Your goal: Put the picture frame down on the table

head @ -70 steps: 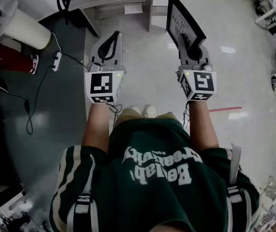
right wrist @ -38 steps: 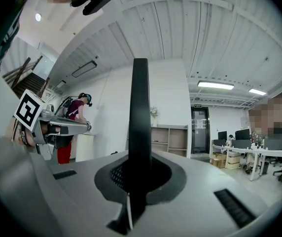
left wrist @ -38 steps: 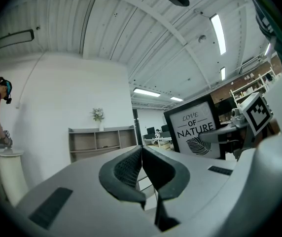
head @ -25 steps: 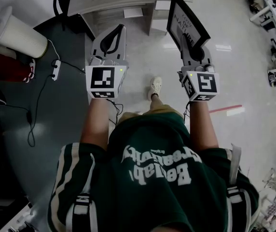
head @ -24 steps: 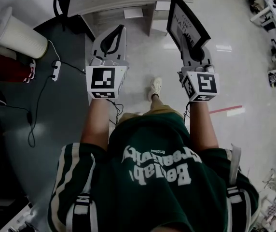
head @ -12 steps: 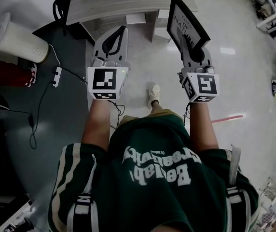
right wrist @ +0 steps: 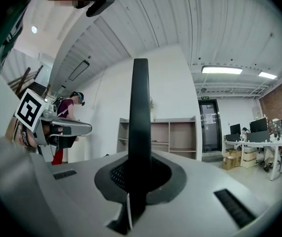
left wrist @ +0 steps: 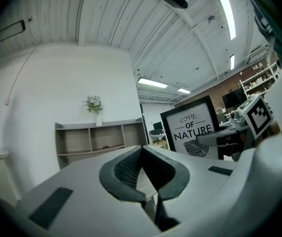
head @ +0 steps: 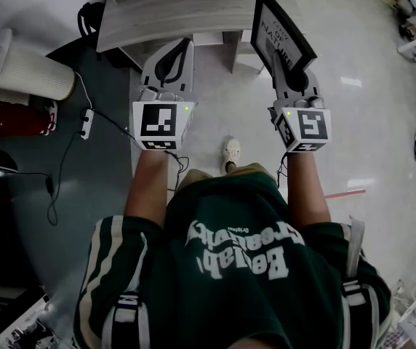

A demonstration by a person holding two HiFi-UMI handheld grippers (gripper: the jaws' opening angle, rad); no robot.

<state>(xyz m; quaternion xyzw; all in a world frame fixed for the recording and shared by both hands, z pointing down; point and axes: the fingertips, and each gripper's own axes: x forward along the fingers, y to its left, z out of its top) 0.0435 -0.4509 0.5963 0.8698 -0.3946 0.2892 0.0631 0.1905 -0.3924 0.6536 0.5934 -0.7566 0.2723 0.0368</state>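
Right tongs [head: 277, 58] are clamped tight on the lower edge of the black-rimmed picture frame with the white "LOVE OF NATURE" print [head: 281, 29]. The right gripper view shows that rim pinched edge-on between the pads. Left tongs [head: 182, 47] are closed tip to tip with nothing in them, held level beside the right pair.

The frame stands upright and slightly tilted in the air. In the head view it sits at the right-hand end of the grey wood-grain counter [head: 172, 13], with the pale glossy floor [head: 353, 122] below. We judge it is not yet over the counter top.

Risks as we read them:
- The grip is on one narrow edge with the whole panel above it, so a jolt could swing the frame in the pads or slide it out.
- The frame is near the counter's end, so a low approach could knock a corner against the edge.
- If let go upright, it may tip over. We cannot see a rear stand.
- The left tongs are shut and apart from the frame, so nothing steadies the far side.
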